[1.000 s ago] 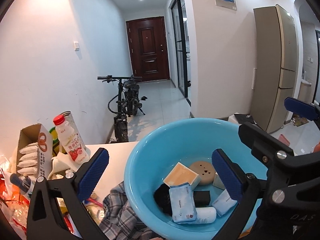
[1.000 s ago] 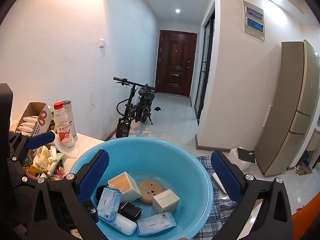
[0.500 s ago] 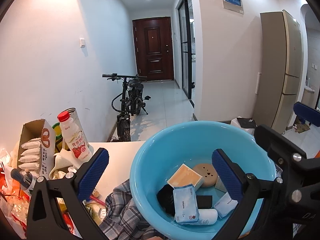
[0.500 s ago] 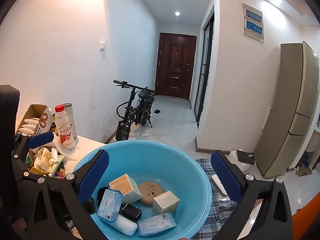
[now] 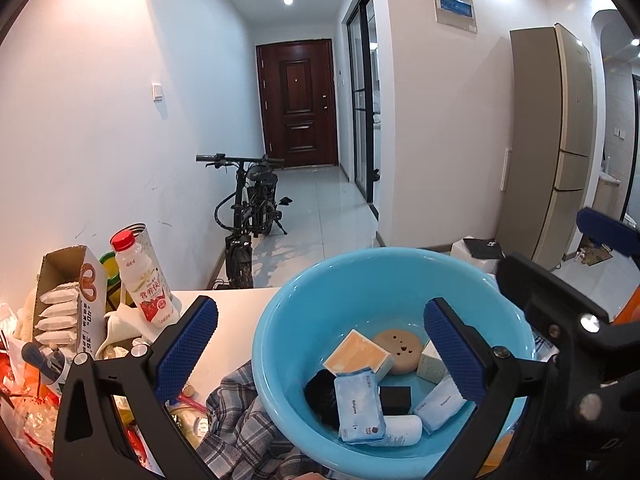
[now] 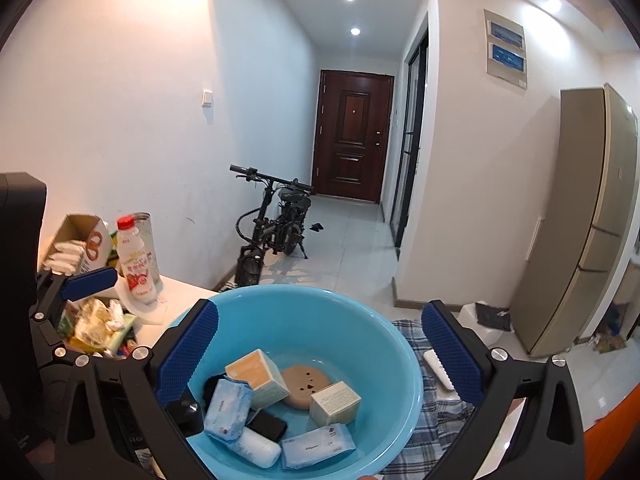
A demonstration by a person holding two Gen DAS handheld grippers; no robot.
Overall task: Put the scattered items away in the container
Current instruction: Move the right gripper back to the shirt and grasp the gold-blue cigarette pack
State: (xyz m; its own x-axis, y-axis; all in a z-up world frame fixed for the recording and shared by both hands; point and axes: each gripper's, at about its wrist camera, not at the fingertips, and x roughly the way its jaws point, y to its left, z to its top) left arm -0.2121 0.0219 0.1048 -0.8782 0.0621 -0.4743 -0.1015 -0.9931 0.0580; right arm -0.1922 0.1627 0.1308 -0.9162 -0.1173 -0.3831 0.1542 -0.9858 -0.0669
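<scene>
A blue basin (image 5: 288,320) stands on a plaid cloth (image 5: 236,420) on the white table; it also shows in the right wrist view (image 6: 360,316). It holds an orange-topped box (image 5: 356,354), a tan round disc (image 5: 400,350), blue tissue packs (image 5: 356,404), a black box (image 5: 395,398), a white tube (image 5: 402,426) and a pale green box (image 6: 335,402). My left gripper (image 5: 320,350) is open and empty above the basin's near side. My right gripper (image 6: 318,354) is open and empty above the basin.
At the table's left stand a red-capped milk bottle (image 5: 140,280), a tin can (image 5: 148,240), a carton of white sachets (image 5: 64,304) and loose wrappers (image 5: 28,412). A white remote (image 6: 439,370) lies on the cloth right of the basin. A bicycle (image 5: 248,216) stands in the hallway.
Both grippers have pulled back and risen slightly from the basin, still open. The basin's contents have not moved.
</scene>
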